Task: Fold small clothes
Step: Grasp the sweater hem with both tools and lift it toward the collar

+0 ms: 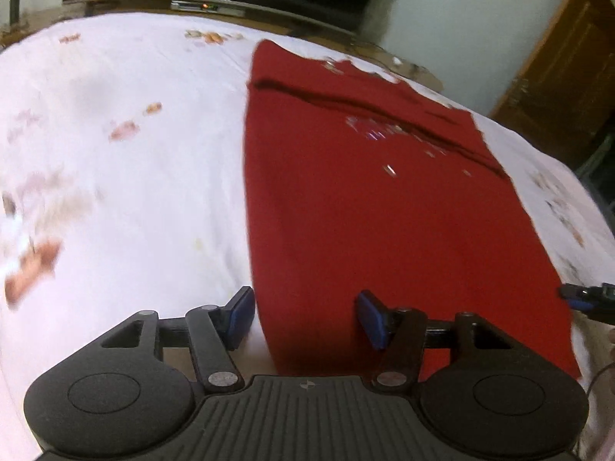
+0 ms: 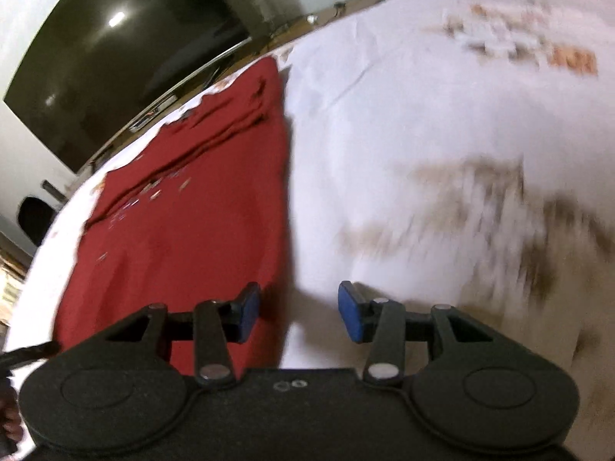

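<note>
A red garment [image 1: 369,207] with small shiny decorations lies flat in a long folded strip on a white printed bedsheet [image 1: 127,176]. My left gripper [image 1: 303,317] is open and straddles the garment's near left edge, just above it. My right gripper [image 2: 298,313] is open over the near right edge of the same garment [image 2: 192,223], left finger over the cloth, right finger over the sheet [image 2: 423,123]. The right gripper's tip [image 1: 584,296] also shows at the right edge of the left wrist view. Neither gripper holds anything.
A dark TV screen [image 2: 115,57] stands on a low unit beyond the far edge of the bed. A wooden door [image 1: 557,61] is at the far right. The sheet spreads wide on both sides of the garment.
</note>
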`<action>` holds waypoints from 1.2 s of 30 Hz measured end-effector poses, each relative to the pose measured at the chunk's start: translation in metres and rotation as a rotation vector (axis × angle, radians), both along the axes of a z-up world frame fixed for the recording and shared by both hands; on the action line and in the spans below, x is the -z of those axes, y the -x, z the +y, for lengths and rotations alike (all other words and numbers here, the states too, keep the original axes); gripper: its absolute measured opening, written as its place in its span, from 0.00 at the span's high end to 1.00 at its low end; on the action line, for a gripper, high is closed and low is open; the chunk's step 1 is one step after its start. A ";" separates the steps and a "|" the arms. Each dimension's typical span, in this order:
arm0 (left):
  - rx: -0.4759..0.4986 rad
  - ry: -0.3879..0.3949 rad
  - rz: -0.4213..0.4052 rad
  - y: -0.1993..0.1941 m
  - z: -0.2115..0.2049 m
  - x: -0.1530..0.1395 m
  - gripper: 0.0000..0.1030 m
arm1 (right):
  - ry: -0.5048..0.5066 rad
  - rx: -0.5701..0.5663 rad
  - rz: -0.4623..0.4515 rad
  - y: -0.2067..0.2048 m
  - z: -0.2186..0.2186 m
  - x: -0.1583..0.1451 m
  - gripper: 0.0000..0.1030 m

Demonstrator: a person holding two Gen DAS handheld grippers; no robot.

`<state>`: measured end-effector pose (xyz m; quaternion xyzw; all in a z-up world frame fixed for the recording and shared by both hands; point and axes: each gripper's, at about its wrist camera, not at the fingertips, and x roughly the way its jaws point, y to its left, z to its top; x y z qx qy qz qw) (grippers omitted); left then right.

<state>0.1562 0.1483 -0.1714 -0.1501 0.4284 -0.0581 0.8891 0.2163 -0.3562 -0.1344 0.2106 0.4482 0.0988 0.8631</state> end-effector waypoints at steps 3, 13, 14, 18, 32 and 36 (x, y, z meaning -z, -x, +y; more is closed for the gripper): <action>-0.009 0.124 -0.005 0.027 0.004 0.004 0.43 | -0.044 -0.032 0.026 0.018 0.014 -0.002 0.55; -0.118 0.582 0.010 0.057 0.041 0.043 0.48 | -0.318 0.009 0.076 0.053 0.036 0.018 0.52; -0.117 0.584 0.016 0.052 0.038 0.047 0.61 | -0.347 0.023 0.073 0.051 0.035 0.021 0.52; -0.125 0.571 0.054 0.040 0.036 0.064 0.93 | -0.413 0.047 0.092 0.036 0.034 0.027 0.67; -0.167 0.561 -0.044 0.078 0.067 0.068 0.97 | -0.228 0.061 -0.032 0.050 0.038 0.007 0.95; -0.177 0.558 -0.045 0.078 0.066 0.067 0.97 | -0.269 0.126 0.012 0.050 0.034 0.028 0.95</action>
